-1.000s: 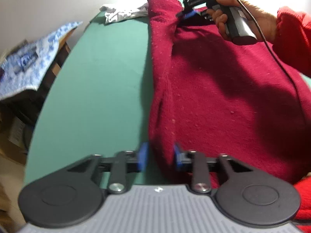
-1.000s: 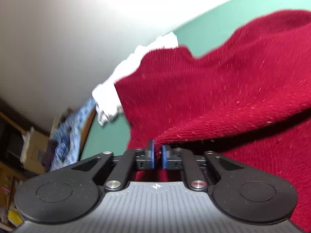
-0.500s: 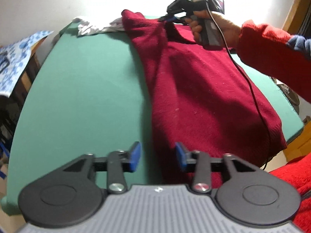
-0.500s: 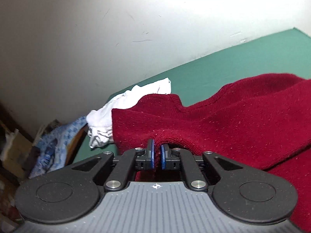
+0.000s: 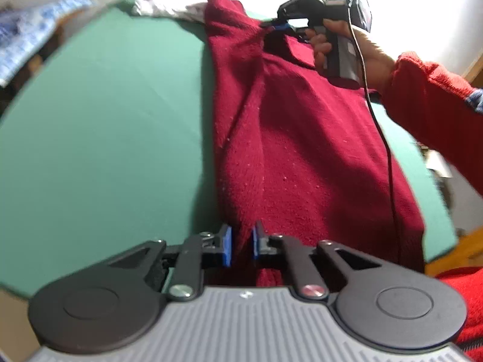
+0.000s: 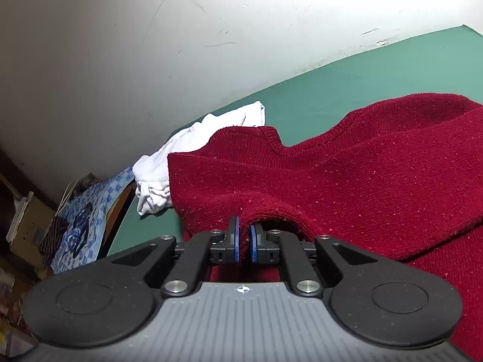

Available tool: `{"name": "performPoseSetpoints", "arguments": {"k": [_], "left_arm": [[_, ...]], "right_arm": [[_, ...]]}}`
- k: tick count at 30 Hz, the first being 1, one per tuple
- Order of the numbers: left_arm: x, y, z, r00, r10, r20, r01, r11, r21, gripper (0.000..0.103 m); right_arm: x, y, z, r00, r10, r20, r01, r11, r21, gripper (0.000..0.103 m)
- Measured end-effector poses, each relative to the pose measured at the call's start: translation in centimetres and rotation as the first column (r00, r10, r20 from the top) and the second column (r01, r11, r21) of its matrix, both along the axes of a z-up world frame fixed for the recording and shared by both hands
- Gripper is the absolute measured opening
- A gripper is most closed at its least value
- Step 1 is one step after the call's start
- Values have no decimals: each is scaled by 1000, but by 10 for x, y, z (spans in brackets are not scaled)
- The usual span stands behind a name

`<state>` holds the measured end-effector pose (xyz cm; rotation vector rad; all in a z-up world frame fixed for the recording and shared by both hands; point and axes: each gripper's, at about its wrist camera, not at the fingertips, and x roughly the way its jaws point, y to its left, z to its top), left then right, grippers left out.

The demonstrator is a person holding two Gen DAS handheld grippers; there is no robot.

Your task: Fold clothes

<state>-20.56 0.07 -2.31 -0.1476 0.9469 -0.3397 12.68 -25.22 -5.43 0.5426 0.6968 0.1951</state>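
A dark red knit sweater (image 5: 302, 138) lies lengthwise on the green table (image 5: 105, 120). My left gripper (image 5: 241, 246) pinches the sweater's near hem between its blue pads. My right gripper (image 5: 280, 25), seen in the left wrist view at the far end, is shut on a fold near the collar. In the right wrist view the right gripper (image 6: 244, 242) clamps a raised fold of the sweater (image 6: 347, 187), with the collar behind it.
A crumpled white garment (image 6: 193, 150) lies at the table's far corner by the white wall; it also shows in the left wrist view (image 5: 163, 9). A blue patterned cloth (image 6: 87, 217) covers furniture beyond the table edge. The green surface left of the sweater is bare.
My left gripper narrowed from open onto the sweater's near hem. My right gripper stayed clamped on the fold near the collar, and the sweater settled lower toward the table.
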Motion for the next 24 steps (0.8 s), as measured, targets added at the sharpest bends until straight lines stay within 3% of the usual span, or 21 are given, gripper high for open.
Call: {"name": "performPoseSetpoints", "arguments": {"k": [5, 8, 13, 24], "left_arm": [[-28, -40, 22, 994, 32, 100, -46, 989, 141, 3], [-35, -51, 21, 996, 24, 81, -33, 992, 121, 7], [-47, -66, 9, 1000, 1, 19, -4, 992, 124, 35], [-23, -68, 8, 1000, 11, 4, -11, 999, 42, 42]], "right_arm": [[6, -7, -4, 998, 56, 11, -56, 998, 23, 8], [9, -10, -7, 998, 63, 2, -63, 997, 51, 8], [12, -18, -13, 998, 47, -38, -45, 997, 62, 14], [-29, -47, 0, 992, 123, 3, -121, 978, 167, 19]]}}
